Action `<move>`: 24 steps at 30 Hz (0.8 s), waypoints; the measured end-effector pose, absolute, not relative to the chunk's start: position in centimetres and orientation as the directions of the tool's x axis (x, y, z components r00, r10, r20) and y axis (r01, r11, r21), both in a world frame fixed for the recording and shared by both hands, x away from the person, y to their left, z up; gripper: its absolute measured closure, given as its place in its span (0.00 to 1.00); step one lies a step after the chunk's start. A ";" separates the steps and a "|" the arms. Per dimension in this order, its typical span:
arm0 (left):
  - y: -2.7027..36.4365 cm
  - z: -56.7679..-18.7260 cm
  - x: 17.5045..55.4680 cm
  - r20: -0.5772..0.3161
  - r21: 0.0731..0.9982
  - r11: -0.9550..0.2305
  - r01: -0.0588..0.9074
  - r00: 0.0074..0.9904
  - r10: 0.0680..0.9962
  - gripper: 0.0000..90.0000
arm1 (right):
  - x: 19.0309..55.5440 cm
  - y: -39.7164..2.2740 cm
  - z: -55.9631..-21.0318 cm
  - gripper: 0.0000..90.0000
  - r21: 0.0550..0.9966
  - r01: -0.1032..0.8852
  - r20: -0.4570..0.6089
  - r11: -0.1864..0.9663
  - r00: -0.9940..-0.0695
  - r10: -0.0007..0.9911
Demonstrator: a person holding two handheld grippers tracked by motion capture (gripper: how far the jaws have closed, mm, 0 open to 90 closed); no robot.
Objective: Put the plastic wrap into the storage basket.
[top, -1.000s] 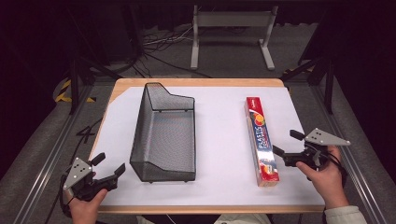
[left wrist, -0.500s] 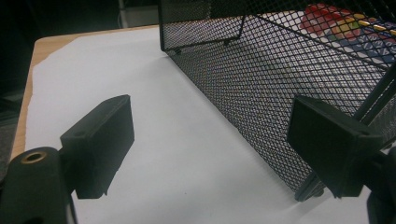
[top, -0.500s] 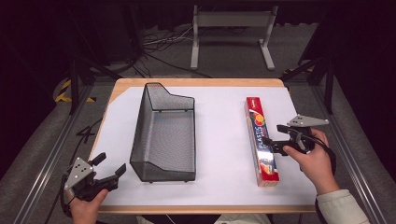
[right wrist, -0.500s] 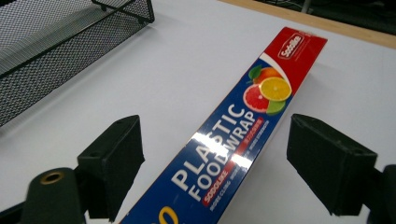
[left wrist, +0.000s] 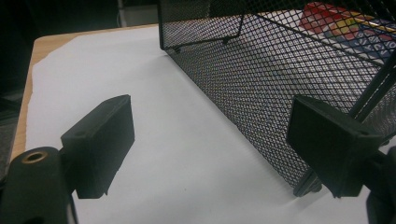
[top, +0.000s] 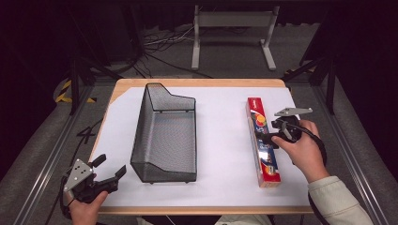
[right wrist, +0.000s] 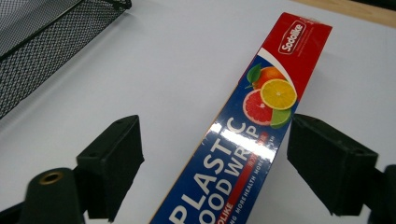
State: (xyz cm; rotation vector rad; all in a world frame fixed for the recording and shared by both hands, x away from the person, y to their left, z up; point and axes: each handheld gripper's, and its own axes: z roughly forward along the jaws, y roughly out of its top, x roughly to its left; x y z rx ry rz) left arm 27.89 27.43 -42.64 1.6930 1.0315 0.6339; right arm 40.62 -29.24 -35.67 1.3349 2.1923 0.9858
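Right hand-held gripper (right wrist: 212, 163) straddles the plastic wrap box (right wrist: 243, 140), jaws apart after closing partway, pads not yet touching it. Its long axis runs away from the person on the white surface (top: 220, 131). Left hand-held gripper (top: 105, 176) waits open, far off.

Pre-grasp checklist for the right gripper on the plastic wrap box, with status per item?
1. Long red-and-blue plastic wrap box lies between the right gripper jaws: ok.
2. Jaws have just been closing; pads not yet pressing, a gap on the left side: not ok.
3. Grip sits near the box's middle: ok.
4. Black wire mesh basket upright, nothing in it: ok.
5. Left gripper open, apart from the basket's near corner: ok.
6. White table cover bare between box and basket: ok.
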 end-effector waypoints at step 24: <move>27.3 -42.7 28.1 -0.055 0.934 -0.135 0.332 0.506 0.861 0.17 | 43.8 -26.7 -39.6 0.20 0.522 0.845 0.047 0.116 -0.164 0.985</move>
